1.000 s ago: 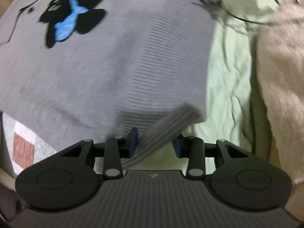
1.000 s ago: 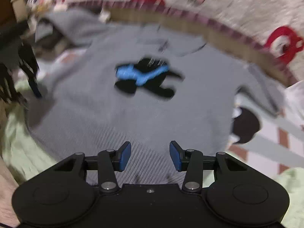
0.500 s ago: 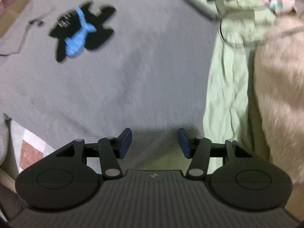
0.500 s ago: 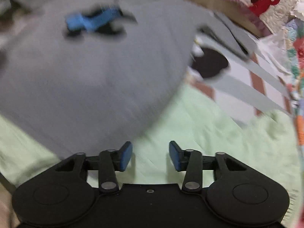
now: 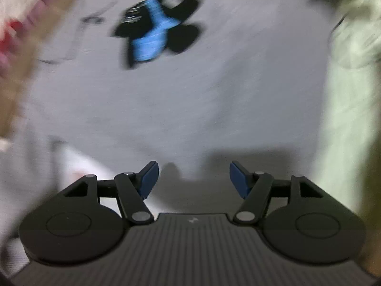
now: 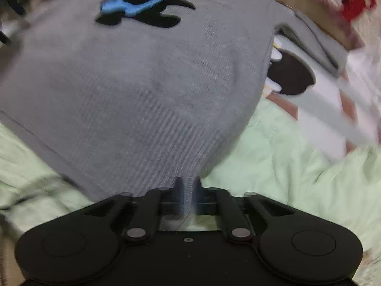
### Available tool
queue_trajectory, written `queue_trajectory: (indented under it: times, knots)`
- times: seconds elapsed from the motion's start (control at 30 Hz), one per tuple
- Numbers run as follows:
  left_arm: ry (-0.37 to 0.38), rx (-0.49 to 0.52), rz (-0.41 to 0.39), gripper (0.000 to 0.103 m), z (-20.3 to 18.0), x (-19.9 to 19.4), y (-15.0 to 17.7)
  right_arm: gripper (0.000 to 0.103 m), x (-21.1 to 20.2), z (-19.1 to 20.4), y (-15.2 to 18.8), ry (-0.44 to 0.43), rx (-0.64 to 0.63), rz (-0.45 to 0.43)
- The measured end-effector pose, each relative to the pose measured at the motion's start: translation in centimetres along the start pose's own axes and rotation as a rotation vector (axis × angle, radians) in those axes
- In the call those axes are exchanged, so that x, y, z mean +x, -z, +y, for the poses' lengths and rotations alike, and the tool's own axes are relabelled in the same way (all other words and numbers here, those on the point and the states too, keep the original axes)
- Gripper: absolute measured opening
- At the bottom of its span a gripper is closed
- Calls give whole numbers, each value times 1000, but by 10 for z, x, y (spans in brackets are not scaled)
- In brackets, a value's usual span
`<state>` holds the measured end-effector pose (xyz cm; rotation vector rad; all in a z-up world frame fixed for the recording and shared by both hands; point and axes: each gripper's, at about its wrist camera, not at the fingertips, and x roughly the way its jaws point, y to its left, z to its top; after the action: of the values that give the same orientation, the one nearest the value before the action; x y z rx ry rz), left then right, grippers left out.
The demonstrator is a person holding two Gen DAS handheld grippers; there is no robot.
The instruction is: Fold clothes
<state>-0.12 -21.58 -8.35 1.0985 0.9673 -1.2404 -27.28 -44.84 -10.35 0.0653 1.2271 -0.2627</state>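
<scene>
- Grey knit sweater (image 6: pixel 147 76) lies spread on a pale green sheet (image 6: pixel 285 157); black-and-blue figure patch (image 6: pixel 142 9) at its far end.
- Right gripper (image 6: pixel 188 190): fingers clenched on the sweater's near ribbed hem corner.
- Left gripper (image 5: pixel 193 178): fingers spread, holding nothing, over the sweater (image 5: pixel 190 95).
- No legible writing; left view blurred.

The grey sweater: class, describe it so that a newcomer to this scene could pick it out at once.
Start from the pale green bedding across the bed. Spread flat on it is the grey sweater, its ribbed hem pinched in the right hand-held gripper. A black and blue patch on its chest sets it apart from the patterned fabrics nearby.
</scene>
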Motion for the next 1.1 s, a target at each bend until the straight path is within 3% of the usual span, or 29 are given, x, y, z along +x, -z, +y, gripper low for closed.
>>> queue_trajectory:
  times: [0.07, 0.13, 0.23, 0.4, 0.47, 0.53, 0.57, 0.63, 0.7, 0.77, 0.9, 0.97, 1.03, 1.1]
  knots:
    - [-57, 15, 28, 65, 1, 5, 0, 8, -20, 5, -1, 22, -47, -50]
    - [-113, 30, 55, 65, 3, 10, -1, 8, -27, -2, 0, 28, -11, -46]
    - [-145, -46, 70, 65, 17, 9, -2, 7, -7, -23, 17, 6, 106, 33]
    - [-187, -192, 88, 65, 43, 6, -5, 7, 2, -22, 21, 24, 81, 95]
    - [-212, -250, 98, 65, 53, 5, -7, 0, 3, -11, 27, 139, -89, 154]
    - [-261, -341, 86, 65, 68, -1, -6, 1, 4, -2, 39, 291, -287, 201]
    - [-286, -390, 78, 65, 77, -5, -5, 2, -1, -8, 42, 303, -288, 195]
    - [-344, -495, 55, 65, 93, -14, -4, 3, -22, -32, 33, 194, -98, 127]
    - [-407, -589, 11, 65, 104, -27, -3, 23, -36, -38, 16, 180, 2, 14]
    - [-442, -670, -54, 65, 112, -42, 1, 33, -51, -44, -1, 166, 98, -99]
    - [-539, -783, -157, 65, 124, -63, 16, 34, -47, -4, -57, 90, 7, -235]
    - [-613, -826, -186, 65, 131, -74, 28, 34, -41, 21, -93, -32, -20, -272]
    - [-725, -791, -207, 65, 132, -83, 38, 34, -35, 47, -128, -157, -44, -308]
    - [-831, -736, -202, 65, 133, -90, 46, 37, -26, 76, -163, -369, 14, -303]
